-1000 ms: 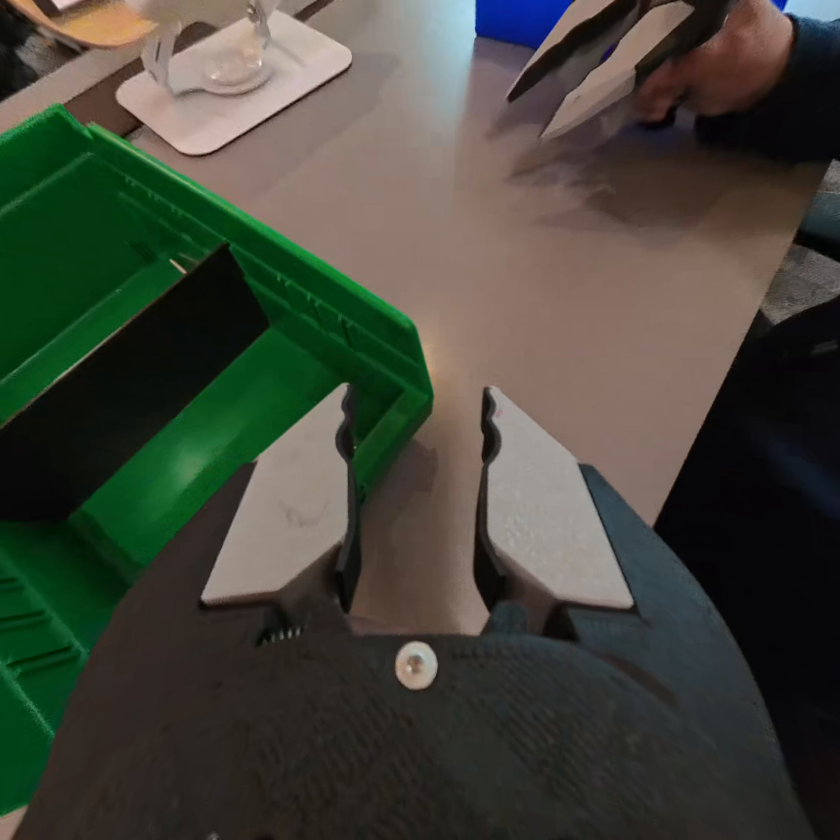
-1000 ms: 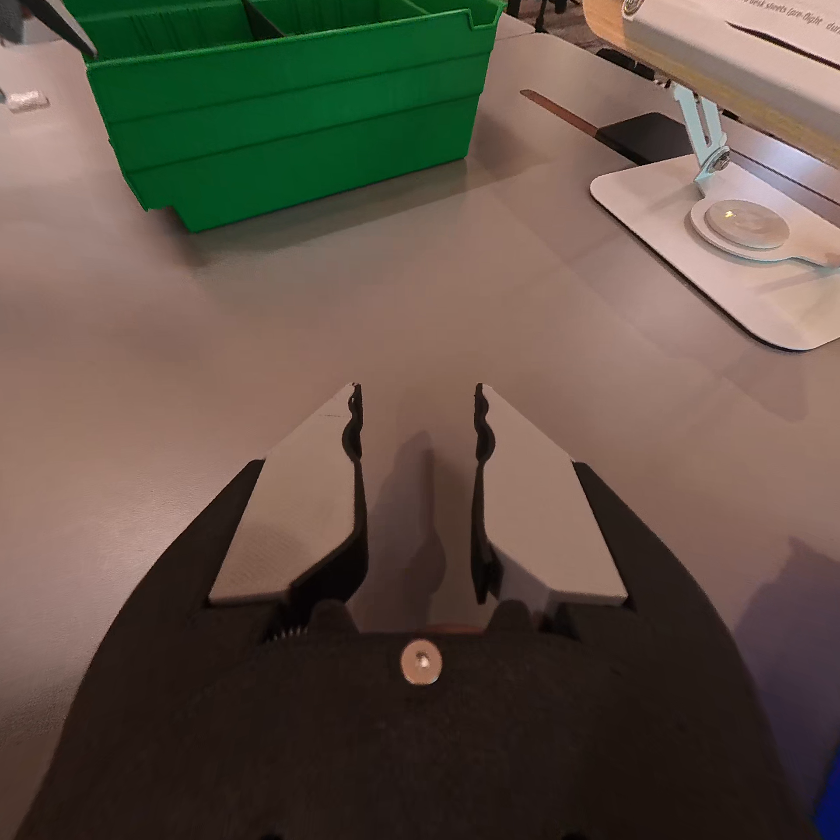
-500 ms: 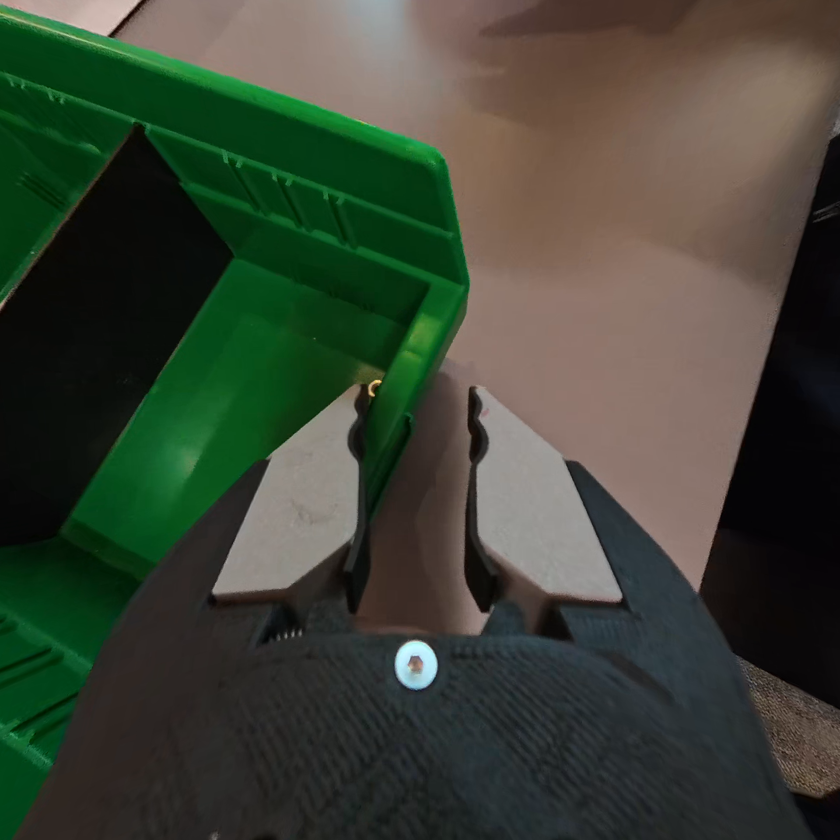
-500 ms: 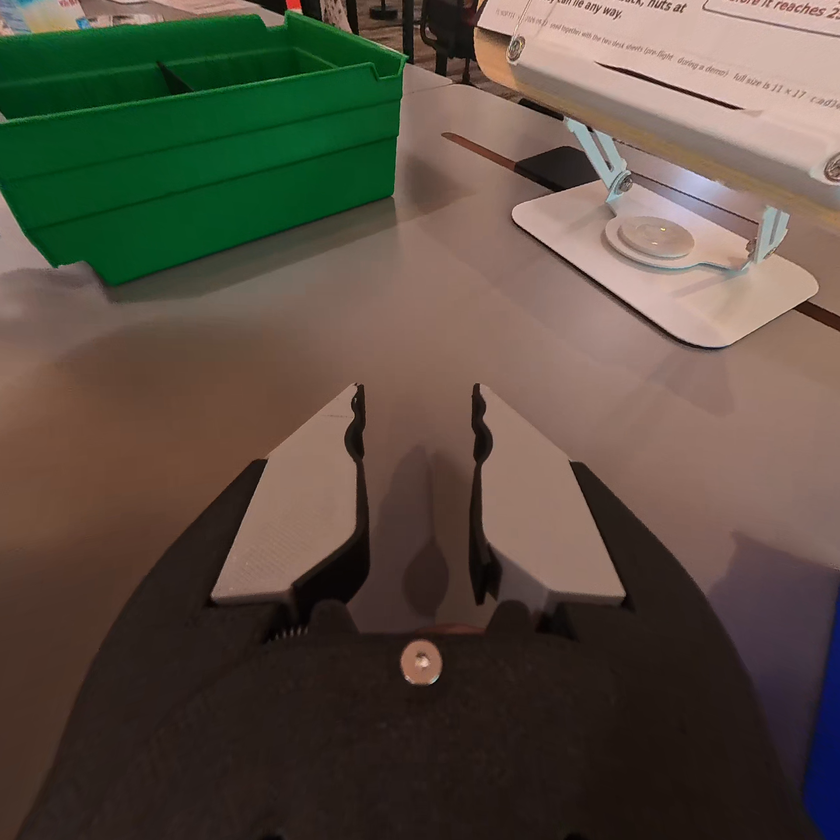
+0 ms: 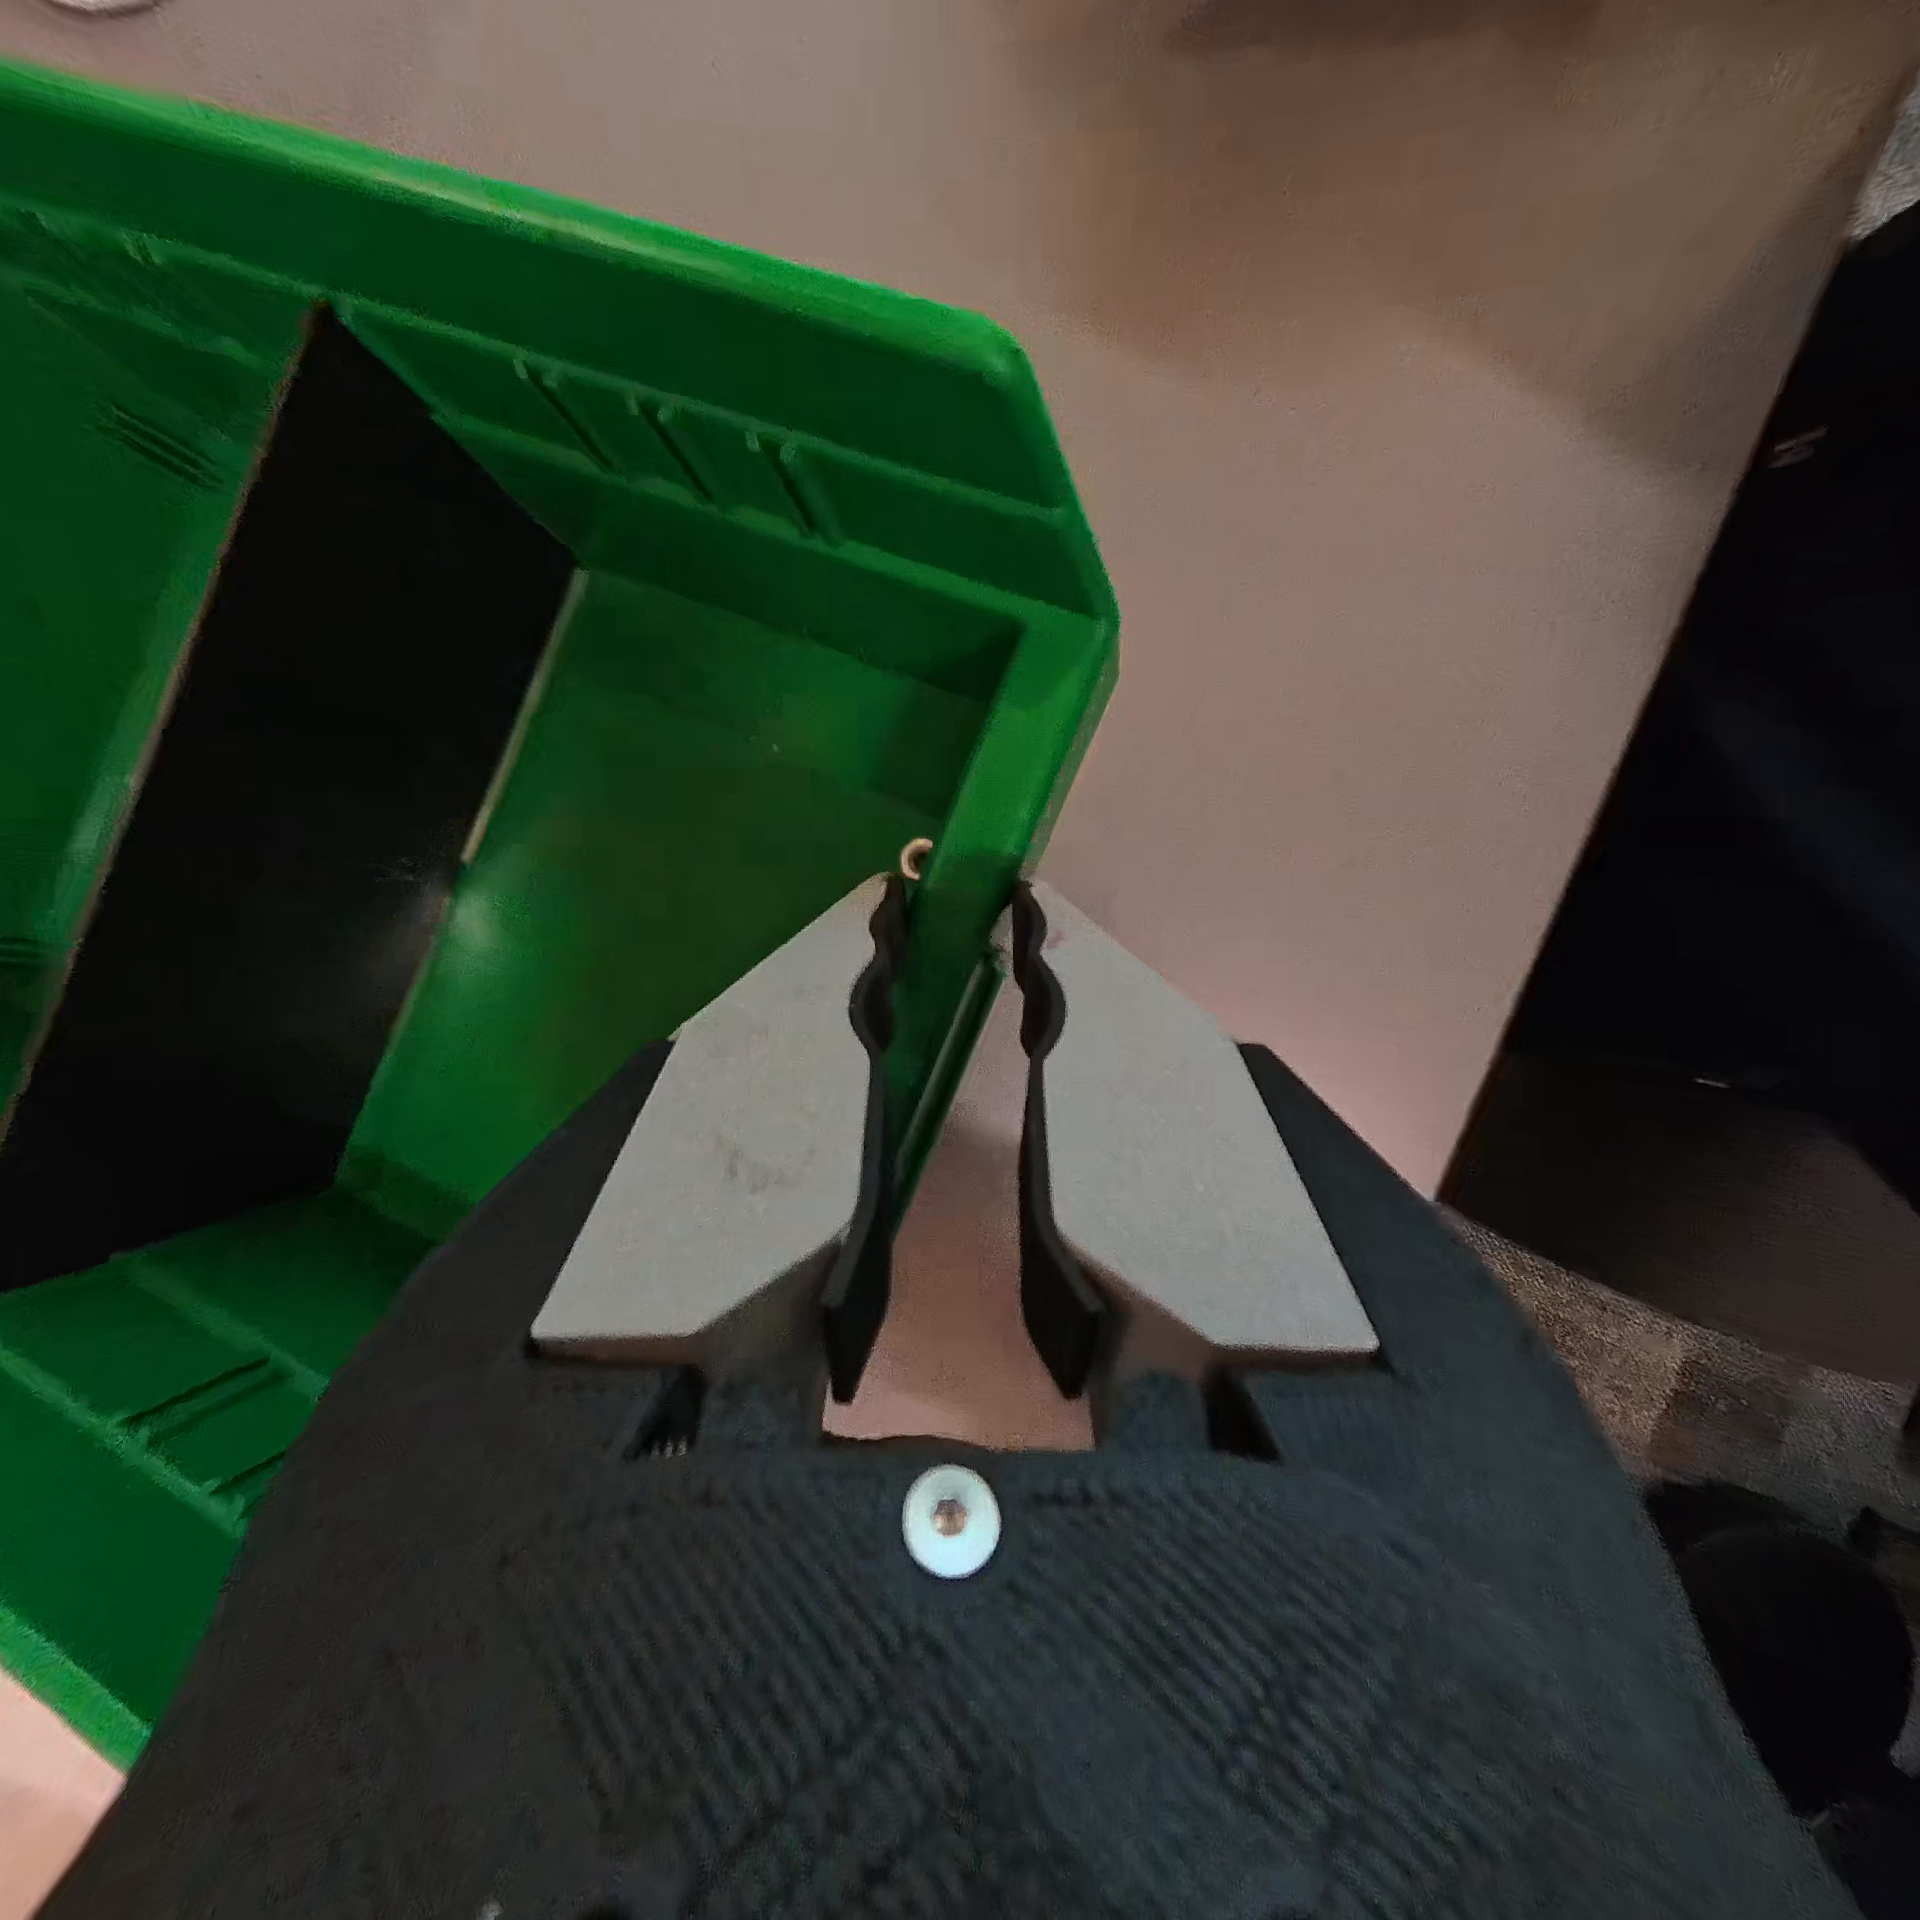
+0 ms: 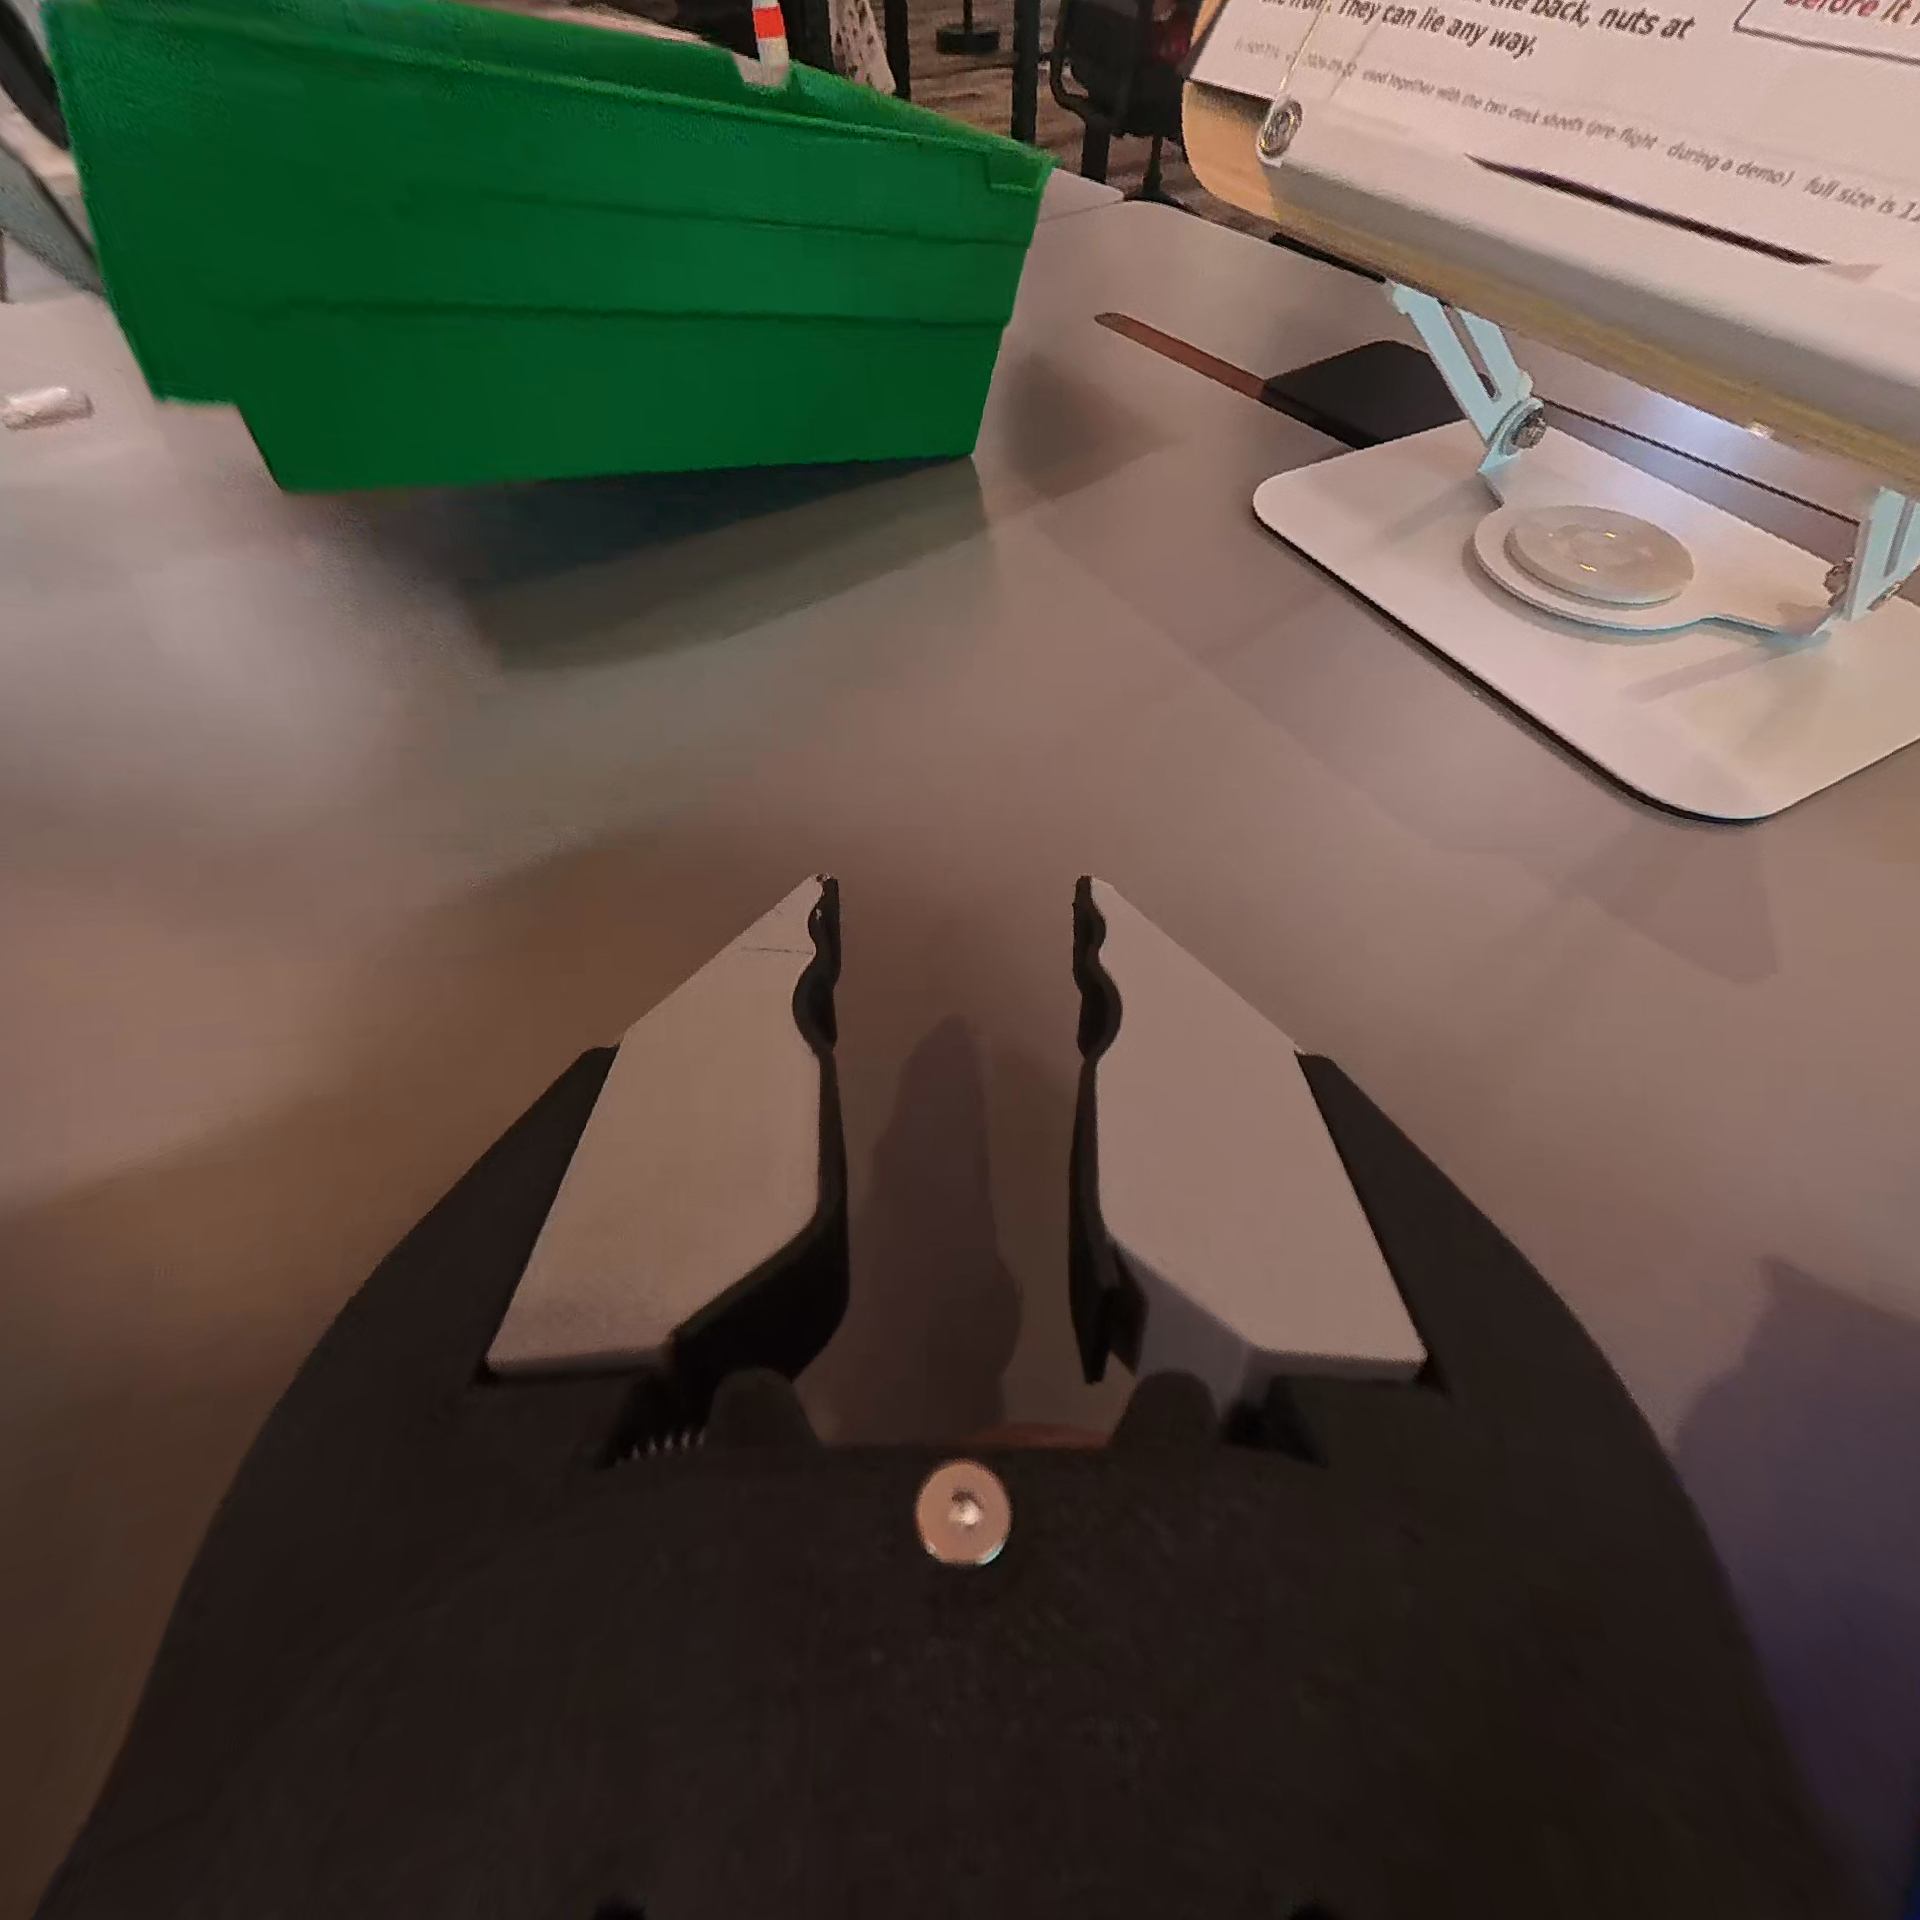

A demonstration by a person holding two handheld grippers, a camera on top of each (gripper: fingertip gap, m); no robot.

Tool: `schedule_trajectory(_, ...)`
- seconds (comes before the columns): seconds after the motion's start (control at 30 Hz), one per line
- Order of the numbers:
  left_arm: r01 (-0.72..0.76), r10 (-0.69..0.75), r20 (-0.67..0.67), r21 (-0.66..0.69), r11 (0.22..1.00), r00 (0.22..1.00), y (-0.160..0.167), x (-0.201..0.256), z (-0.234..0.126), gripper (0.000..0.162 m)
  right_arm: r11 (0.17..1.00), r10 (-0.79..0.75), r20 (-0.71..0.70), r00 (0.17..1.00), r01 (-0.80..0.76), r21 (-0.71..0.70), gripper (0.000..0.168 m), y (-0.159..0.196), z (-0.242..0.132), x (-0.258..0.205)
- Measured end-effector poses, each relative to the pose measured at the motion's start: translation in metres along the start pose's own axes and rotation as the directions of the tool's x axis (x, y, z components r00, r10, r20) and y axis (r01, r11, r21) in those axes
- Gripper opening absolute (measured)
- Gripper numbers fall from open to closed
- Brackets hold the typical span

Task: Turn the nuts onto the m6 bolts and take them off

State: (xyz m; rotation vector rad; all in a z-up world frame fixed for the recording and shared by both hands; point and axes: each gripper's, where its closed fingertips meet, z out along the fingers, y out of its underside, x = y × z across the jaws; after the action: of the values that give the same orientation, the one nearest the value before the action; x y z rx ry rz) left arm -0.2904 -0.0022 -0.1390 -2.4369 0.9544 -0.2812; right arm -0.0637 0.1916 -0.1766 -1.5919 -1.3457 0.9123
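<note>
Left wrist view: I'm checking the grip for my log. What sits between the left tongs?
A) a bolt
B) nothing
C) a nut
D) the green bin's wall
D: the left tongs straddle the green bin wall near its corner, one finger inside, one outside.

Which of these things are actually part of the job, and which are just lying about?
In use: green bin; left gripper clamping its wall; small brass ring inside, maybe a nut; right gripper.
Lying about: white sign stand; small white piece.

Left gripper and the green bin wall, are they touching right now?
Touching. The left wrist view shows the left gripper straddling the green bin wall near its corner, both black pads pressed against it with no gap.
</note>
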Motion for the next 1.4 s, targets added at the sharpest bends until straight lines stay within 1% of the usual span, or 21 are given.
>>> schedule_trajectory(0.03,-0.001,0.001,-0.008,0.023,1.0,1.0,-0.009,-0.003,-0.014,0.019,1.0,-0.002,0.004,1.0,0.002,0.004,0.042,-0.001,-0.002,-0.002)
schedule_trajectory(0.1,0.043,-0.038,-0.045,0.099,0.994,0.998,-0.027,-0.007,-0.034,0.02,1.0,-0.007,0.015,1.0,0.007,0.008,0.042,-0.003,-0.005,-0.007)
schedule_trajectory(0.13,0.06,-0.053,-0.059,0.109,0.992,0.997,-0.028,-0.007,-0.035,0.019,1.0,-0.014,0.016,1.0,0.014,0.007,0.042,-0.003,-0.006,-0.009)
schedule_trajectory(0.17,0.067,-0.061,-0.063,0.091,0.994,0.996,-0.024,-0.006,-0.031,0.019,1.0,-0.025,0.013,1.0,0.025,0.007,0.042,-0.004,-0.007,-0.011)
schedule_trajectory(0.23,0.084,-0.082,-0.059,0.038,0.996,0.995,-0.008,0.001,-0.008,0.018,0.999,-0.043,0.009,0.999,0.043,0.007,0.042,-0.004,-0.009,-0.013)
schedule_trajectory(0.27,0.111,-0.11,-0.07,0.016,0.994,0.992,0.001,0.007,0.011,0.017,0.999,-0.049,0.009,0.999,0.049,0.011,0.042,-0.006,-0.01,-0.015)
schedule_trajectory(0.3,0.133,-0.135,-0.076,-0.036,0.991,0.988,0.016,0.015,0.033,0.017,0.999,-0.052,0.012,0.999,0.052,0.017,0.042,-0.007,-0.011,-0.017)
schedule_trajectory(0.33,0.123,-0.129,-0.06,-0.096,0.988,0.99,0.032,0.021,0.052,0.02,0.998,-0.056,0.016,0.998,0.055,0.022,0.042,-0.009,-0.011,-0.018)
schedule_trajectory(0.37,0.139,-0.141,-0.063,-0.026,0.99,0.988,0.022,0.024,0.051,0.017,0.998,-0.06,0.015,0.998,0.06,0.026,0.042,-0.01,-0.012,-0.019)
schedule_trajectory(0.47,0.104,-0.105,-0.045,-0.028,0.994,0.993,0.015,0.023,0.03,0.017,0.997,-0.066,0.012,0.998,0.066,0.036,0.042,-0.013,-0.012,-0.021)
schedule_trajectory(0.57,0.105,-0.104,-0.044,0.007,0.994,0.994,-0.002,0.013,0.002,0.017,0.998,-0.062,0.015,0.998,0.061,0.034,0.042,-0.013,-0.012,-0.021)
schedule_trajectory(0.67,0.077,-0.077,-0.038,-0.001,0.997,0.996,-0.008,0.009,-0.005,0.017,0.997,-0.063,0.014,0.998,0.062,0.037,0.041,-0.013,-0.012,-0.022)
schedule_trajectory(0.73,0.071,-0.073,-0.062,-0.028,0.997,0.995,0.0,0.016,0.011,0.017,0.997,-0.063,0.013,0.998,0.063,0.038,0.041,-0.014,-0.013,-0.021)
schedule_trajectory(0.83,0.063,-0.071,-0.079,-0.095,0.993,0.994,0.026,0.027,0.049,0.017,0.997,-0.063,0.012,0.998,0.063,0.038,0.041,-0.014,-0.014,-0.021)
schedule_trajectory(0.9,0.128,-0.129,-0.115,-0.019,0.992,0.985,0.022,0.032,0.056,0.018,0.998,-0.058,0.019,0.998,0.057,0.032,0.041,-0.012,-0.013,-0.022)
schedule_trajectory(0.93,0.121,-0.121,-0.105,-0.013,0.993,0.987,0.023,0.032,0.055,0.017,0.998,-0.057,0.02,0.998,0.056,0.03,0.041,-0.012,-0.012,-0.022)
schedule_trajectory(1.0,0.088,-0.091,-0.07,-0.048,0.995,0.993,0.027,0.03,0.051,0.017,0.998,-0.057,0.022,0.998,0.056,0.026,0.041,-0.011,-0.012,-0.022)
schedule_trajectory(1.1,0.075,-0.081,-0.088,-0.074,0.994,0.993,0.026,0.029,0.042,0.017,0.998,-0.058,0.029,0.998,0.057,0.021,0.042,-0.01,-0.011,-0.024)
schedule_trajectory(1.17,0.054,-0.064,-0.125,-0.077,0.996,0.99,0.019,0.027,0.027,0.017,0.998,-0.066,0.027,0.997,0.065,0.017,0.041,-0.01,-0.01,-0.025)
schedule_trajectory(1.3,0.057,-0.066,-0.185,-0.053,0.997,0.981,-0.006,0.01,-0.017,0.017,0.998,-0.069,0.027,0.997,0.069,0.011,0.041,-0.009,-0.009,-0.026)
schedule_trajectory(1.4,0.068,-0.08,-0.195,-0.068,0.995,0.977,-0.013,0.0,-0.031,0.017,0.997,-0.075,0.02,0.997,0.074,0.02,0.041,-0.011,-0.012,-0.025)
